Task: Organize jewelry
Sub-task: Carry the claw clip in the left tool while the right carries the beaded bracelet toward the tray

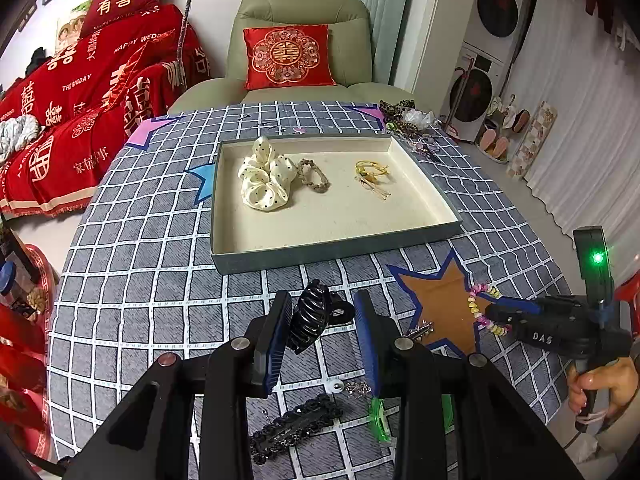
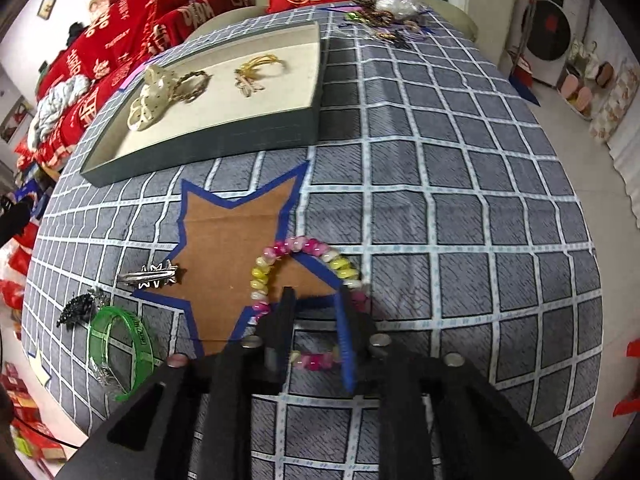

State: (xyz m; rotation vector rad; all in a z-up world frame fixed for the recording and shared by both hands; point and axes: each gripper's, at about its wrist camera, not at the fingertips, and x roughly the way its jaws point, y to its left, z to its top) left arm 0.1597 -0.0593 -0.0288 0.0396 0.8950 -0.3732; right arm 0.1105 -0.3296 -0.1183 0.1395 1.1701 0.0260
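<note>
Black plastic: a hair claw [image 1: 310,316] sits between the blue pads of the left gripper [image 1: 323,334], its left side against the left pad while a gap shows at the right pad, so whether it is truly clamped I cannot tell. Beyond it on the checked tablecloth [image 1: 132,280] lies the shallow tray [image 1: 336,254], holding a cream dotted scrunchie [image 1: 266,180], a braided hair tie [image 1: 314,176] and a yellow hair tie [image 1: 372,174]. To the right, the right gripper [image 1: 490,314] tips onto a beaded bracelet [image 1: 486,306] on a brown star [image 1: 442,304].

From the right wrist, the right gripper [image 2: 316,308] has its jaws narrowly apart, straddling the near part of the pink, yellow and white beaded bracelet [image 2: 304,246]; the pads do not visibly press on it. A silver hair clip [image 2: 154,274] lies left on the star [image 2: 228,248], a green bangle [image 2: 120,344] nearer left
</note>
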